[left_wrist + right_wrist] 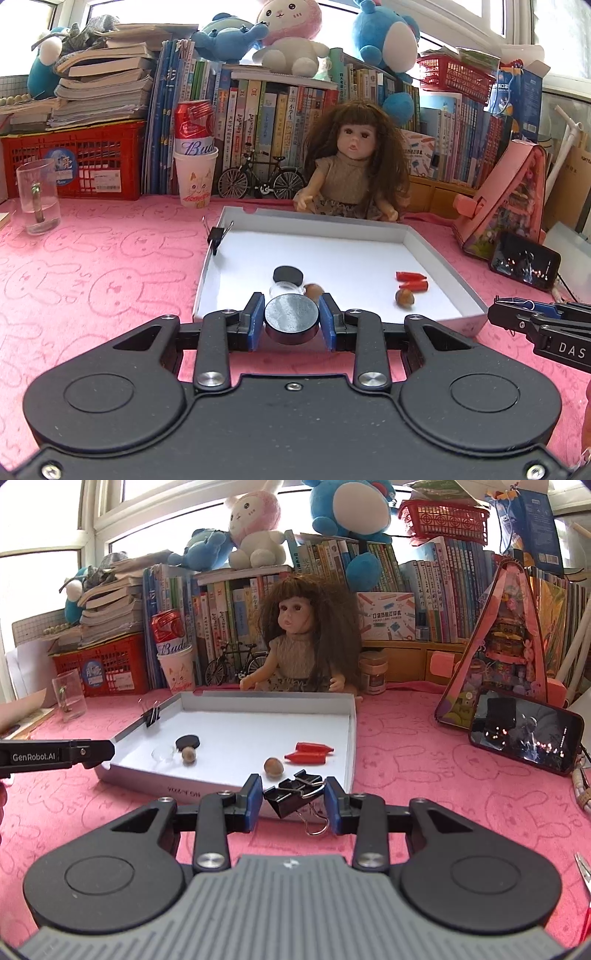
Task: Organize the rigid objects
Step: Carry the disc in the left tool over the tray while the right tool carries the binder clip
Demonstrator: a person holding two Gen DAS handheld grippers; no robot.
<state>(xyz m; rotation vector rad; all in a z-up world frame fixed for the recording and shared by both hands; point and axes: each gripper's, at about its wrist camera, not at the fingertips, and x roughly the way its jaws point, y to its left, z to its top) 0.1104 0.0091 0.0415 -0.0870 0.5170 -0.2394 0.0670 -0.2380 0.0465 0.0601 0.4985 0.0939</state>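
Observation:
My left gripper (291, 308) is shut on a dark round metal disc (291, 321), held just before the near wall of a shallow white box (447, 266). In the box lie a black disc (288, 275), a small clear dish (284, 290), two brown nuts (404, 297), and two red pieces (412, 280). A black binder clip (216, 236) is clamped on the box's left wall. My right gripper (293, 788) is shut on a black binder clip bundle (291, 797) above the box's near right corner (351, 738). The left gripper (96, 753) shows side-on in the right wrist view, at the left.
A doll (354, 170) sits behind the box. A phone (524, 734) leans on a pink toy case (506, 646) at the right. A glass mug (37, 199), a paper cup with a can (195, 173) and a model bicycle (262, 177) stand before rows of books.

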